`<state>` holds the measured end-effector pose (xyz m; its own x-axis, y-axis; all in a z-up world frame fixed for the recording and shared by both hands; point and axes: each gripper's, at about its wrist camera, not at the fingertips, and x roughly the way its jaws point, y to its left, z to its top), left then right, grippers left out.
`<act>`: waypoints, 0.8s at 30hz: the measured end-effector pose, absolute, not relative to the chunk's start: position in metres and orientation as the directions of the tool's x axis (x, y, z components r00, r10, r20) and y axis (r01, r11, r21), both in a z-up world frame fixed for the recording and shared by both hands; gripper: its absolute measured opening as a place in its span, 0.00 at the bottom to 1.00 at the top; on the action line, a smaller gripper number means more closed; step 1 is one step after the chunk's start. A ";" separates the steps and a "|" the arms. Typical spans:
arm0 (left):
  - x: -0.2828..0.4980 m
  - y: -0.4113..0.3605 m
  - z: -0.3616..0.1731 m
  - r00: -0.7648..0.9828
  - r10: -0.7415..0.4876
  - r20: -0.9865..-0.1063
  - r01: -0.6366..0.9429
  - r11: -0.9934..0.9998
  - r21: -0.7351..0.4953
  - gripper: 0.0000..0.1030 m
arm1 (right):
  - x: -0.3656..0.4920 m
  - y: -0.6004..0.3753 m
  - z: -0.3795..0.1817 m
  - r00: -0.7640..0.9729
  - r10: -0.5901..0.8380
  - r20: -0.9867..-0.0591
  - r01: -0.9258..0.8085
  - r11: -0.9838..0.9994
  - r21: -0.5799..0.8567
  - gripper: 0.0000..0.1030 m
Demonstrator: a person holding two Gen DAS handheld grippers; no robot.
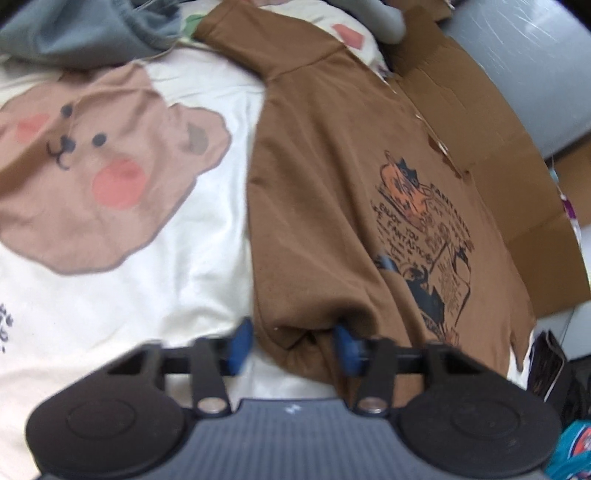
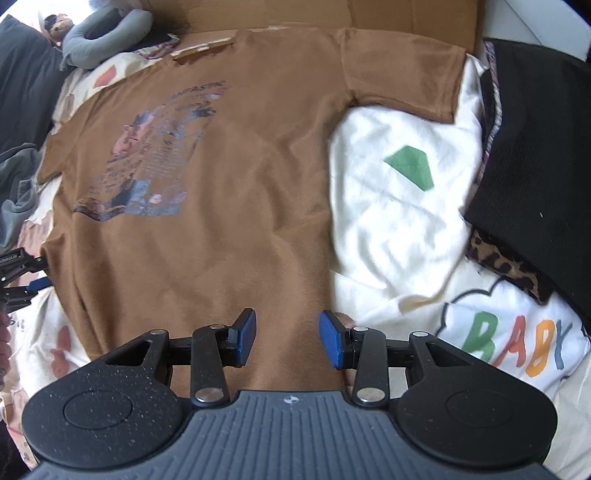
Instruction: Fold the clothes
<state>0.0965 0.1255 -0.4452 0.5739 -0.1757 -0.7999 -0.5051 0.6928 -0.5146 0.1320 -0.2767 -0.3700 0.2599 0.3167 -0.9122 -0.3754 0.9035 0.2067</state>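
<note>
A brown T-shirt [image 2: 229,184] with a printed cat graphic lies spread face up on a white bedsheet [image 2: 388,229]; it also shows in the left wrist view [image 1: 325,192]. My left gripper [image 1: 293,341] is open, its blue fingers [image 1: 240,345] astride the bunched bottom-left hem corner of the shirt. My right gripper [image 2: 288,338] is open, its blue pads [image 2: 330,341] over the shirt's bottom hem near its right corner. The left gripper also shows at the far left edge of the right wrist view [image 2: 22,275].
A flattened cardboard sheet [image 1: 491,155] lies under the shirt's far side. A grey garment [image 1: 85,33] lies beyond the bear print [image 1: 92,173]. A black garment [image 2: 535,166] and a leopard-print item [image 2: 506,266] lie to the right. A grey pillow [image 2: 107,37] lies far left.
</note>
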 end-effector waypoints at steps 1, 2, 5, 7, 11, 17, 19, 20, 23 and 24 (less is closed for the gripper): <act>0.096 0.127 -0.445 0.577 -0.189 -0.795 -0.506 0.681 -0.529 0.07 | 0.132 -0.279 -0.372 0.259 0.306 -0.916 -0.368 0.908 0.199 0.44; 0.094 0.129 -0.443 0.580 -0.196 -0.791 -0.504 0.676 -0.537 0.07 | 0.132 -0.280 -0.374 0.258 0.296 -0.919 -0.361 0.913 0.193 0.44; 0.090 0.136 -0.432 0.578 -0.195 -0.792 -0.504 0.678 -0.535 0.06 | 0.129 -0.288 -0.378 0.252 0.290 -0.923 -0.343 0.919 0.195 0.44; 0.087 0.144 -0.424 0.579 -0.203 -0.790 -0.508 0.668 -0.544 0.06 | 0.126 -0.293 -0.380 0.246 0.288 -0.926 -0.333 0.922 0.198 0.44; 0.086 0.156 -0.404 0.567 -0.209 -0.797 -0.476 0.707 -0.523 0.05 | 0.121 -0.305 -0.384 0.231 0.283 -0.931 -0.312 0.928 0.204 0.44; 0.086 0.177 -0.379 0.519 -0.212 -0.828 -0.439 0.765 -0.471 0.05 | 0.110 -0.318 -0.391 0.202 0.283 -0.937 -0.286 0.933 0.220 0.45; 0.089 0.182 -0.373 0.498 -0.205 -0.843 -0.426 0.788 -0.444 0.05 | 0.106 -0.321 -0.393 0.193 0.286 -0.939 -0.284 0.932 0.226 0.50; 0.091 0.185 -0.370 0.487 -0.201 -0.850 -0.420 0.799 -0.430 0.05 | 0.104 -0.321 -0.394 0.191 0.285 -0.939 -0.287 0.931 0.225 0.51; 0.093 0.194 -0.364 0.455 -0.186 -0.871 -0.396 0.833 -0.385 0.05 | 0.100 -0.324 -0.398 0.186 0.286 -0.940 -0.286 0.931 0.227 0.51; 0.094 0.196 -0.364 0.446 -0.184 -0.876 -0.391 0.840 -0.376 0.05 | 0.098 -0.325 -0.399 0.183 0.288 -0.940 -0.285 0.931 0.229 0.51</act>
